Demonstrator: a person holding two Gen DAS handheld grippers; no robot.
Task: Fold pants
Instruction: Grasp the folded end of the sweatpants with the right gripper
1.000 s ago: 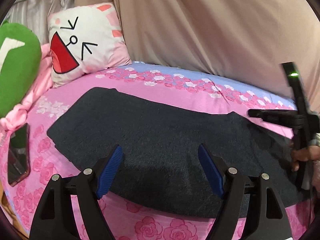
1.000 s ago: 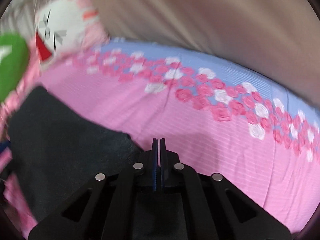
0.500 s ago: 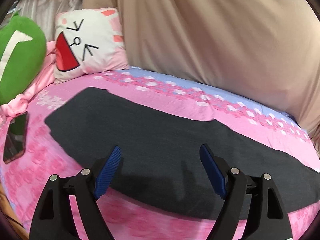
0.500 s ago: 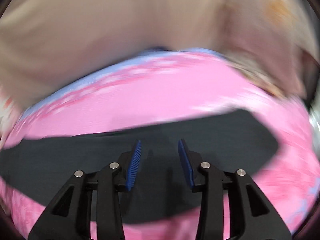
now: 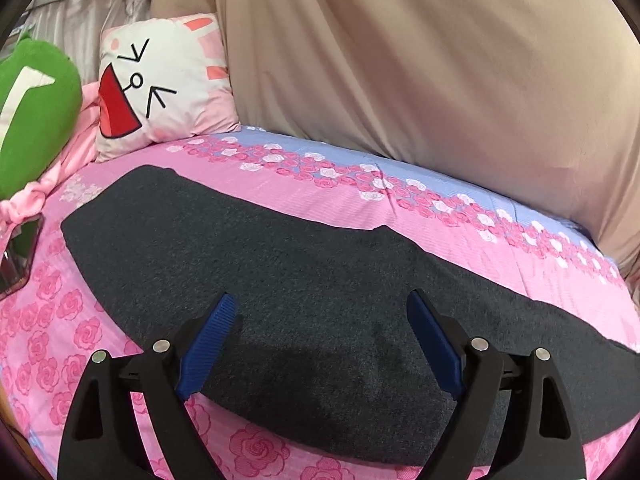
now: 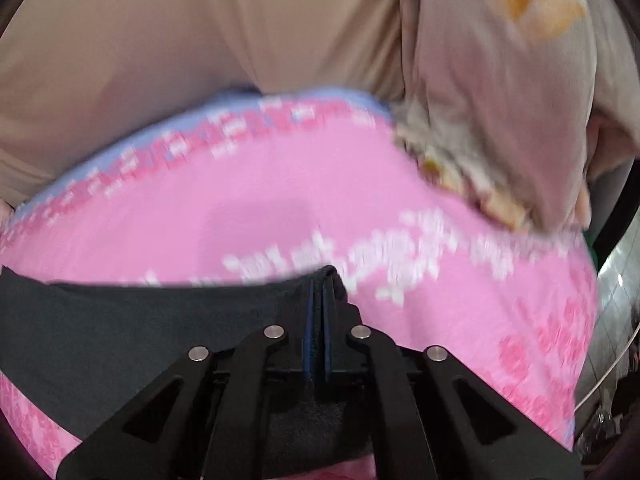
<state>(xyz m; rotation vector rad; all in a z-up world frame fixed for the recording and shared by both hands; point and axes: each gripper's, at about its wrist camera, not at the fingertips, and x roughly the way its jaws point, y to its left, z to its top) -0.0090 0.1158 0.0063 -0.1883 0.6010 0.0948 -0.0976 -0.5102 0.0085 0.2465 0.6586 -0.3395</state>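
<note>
The dark charcoal fabric pants (image 5: 320, 292) lie flat in a long band across the pink rose-print bed sheet (image 5: 332, 208), and the left tongs (image 5: 318, 320) tilt downward above their near edge, blue pads spread wide and opening with only flat cloth beneath the gap, nothing pinched. The right tongs (image 6: 318, 300), also angled downward, are clenched on a raised fold at the pants' far edge (image 6: 140, 320). Farther back sit a white cartoon-face cushion (image 5: 160, 84), a green plush (image 5: 32, 112) and a beige drape (image 5: 440, 60).
</note>
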